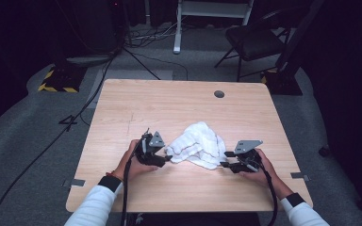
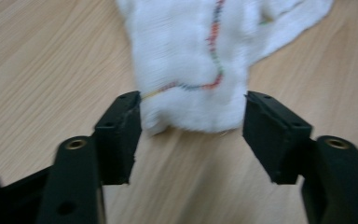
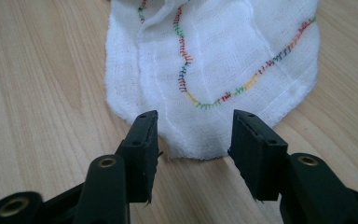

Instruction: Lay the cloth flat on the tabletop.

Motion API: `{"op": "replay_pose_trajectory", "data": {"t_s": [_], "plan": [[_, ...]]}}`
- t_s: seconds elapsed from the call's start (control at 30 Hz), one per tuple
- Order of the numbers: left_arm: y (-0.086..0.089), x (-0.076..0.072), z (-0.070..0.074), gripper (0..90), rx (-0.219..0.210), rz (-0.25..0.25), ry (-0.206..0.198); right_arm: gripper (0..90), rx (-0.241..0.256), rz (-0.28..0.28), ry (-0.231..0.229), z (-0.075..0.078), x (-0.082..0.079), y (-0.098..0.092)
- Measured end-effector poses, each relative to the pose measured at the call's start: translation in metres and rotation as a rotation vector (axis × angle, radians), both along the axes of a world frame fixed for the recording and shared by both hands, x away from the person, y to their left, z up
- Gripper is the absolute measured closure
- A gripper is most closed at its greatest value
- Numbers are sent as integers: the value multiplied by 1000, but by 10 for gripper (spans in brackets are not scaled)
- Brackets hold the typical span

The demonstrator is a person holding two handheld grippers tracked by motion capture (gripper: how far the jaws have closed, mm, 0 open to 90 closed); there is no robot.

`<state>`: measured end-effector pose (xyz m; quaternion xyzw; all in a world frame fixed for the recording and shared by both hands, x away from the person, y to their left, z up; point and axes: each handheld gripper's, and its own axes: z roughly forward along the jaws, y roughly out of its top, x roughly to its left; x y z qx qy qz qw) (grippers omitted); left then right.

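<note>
- From the high view we see the table (image 1: 179, 108) lit brightly and evenly from above, while the room around it falls into near black.
- Shadows there are short and soft.
- The left gripper view is smeared, its cloth (image 2: 200, 60) blurred.
- The right gripper view is sharp; stitching on the cloth reads clearly.

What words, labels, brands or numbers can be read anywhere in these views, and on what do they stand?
None can be read.
The white cloth bears only multicoloured stitching, no lettering.
The wooden table and each hand-held gripper, left and right, carry no legible marking.
</note>
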<state>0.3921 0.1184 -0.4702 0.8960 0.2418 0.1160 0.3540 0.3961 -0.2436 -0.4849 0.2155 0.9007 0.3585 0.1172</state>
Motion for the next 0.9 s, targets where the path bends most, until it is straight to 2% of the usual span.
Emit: {"op": "replay_pose_trajectory", "data": {"t_s": [0.1,0.23,0.27,0.33,0.43,0.47,0.5,0.53,0.57,0.6,0.63,0.7,0.8,0.9], "plan": [[-13,-2,-2,298,8,-33,-3,491,12,9,21,-3,1,0],[-24,2,-8,311,42,-53,8,481,0,8,16,-5,2,2],[-25,4,-10,389,55,-58,16,499,-13,4,10,-6,2,3],[-24,6,-13,405,65,-63,24,524,-10,2,11,-7,3,4],[-23,9,-15,554,85,-77,23,616,-7,-17,2,-7,5,3],[-23,9,-16,674,93,-79,19,685,-10,-28,-8,-7,5,3],[-23,9,-16,674,107,-87,6,685,-10,-28,-8,-7,5,3],[-23,9,-15,763,109,-86,-1,766,-26,-34,-22,-6,4,2],[-21,9,-14,763,97,-88,-6,766,-26,-34,-22,-6,4,2],[-20,9,-12,815,85,-94,-12,802,-28,-28,-36,-4,3,2],[-19,8,-11,824,79,-95,-19,845,-26,-29,-48,-2,2,2],[-15,6,-4,829,50,-102,-29,852,-20,-29,-60,0,1,1],[-9,2,7,835,-16,-112,-48,865,25,-29,-94,12,-4,-4],[-1,-2,21,838,-88,-100,-68,870,71,-34,-127,28,-9,-10]]}}
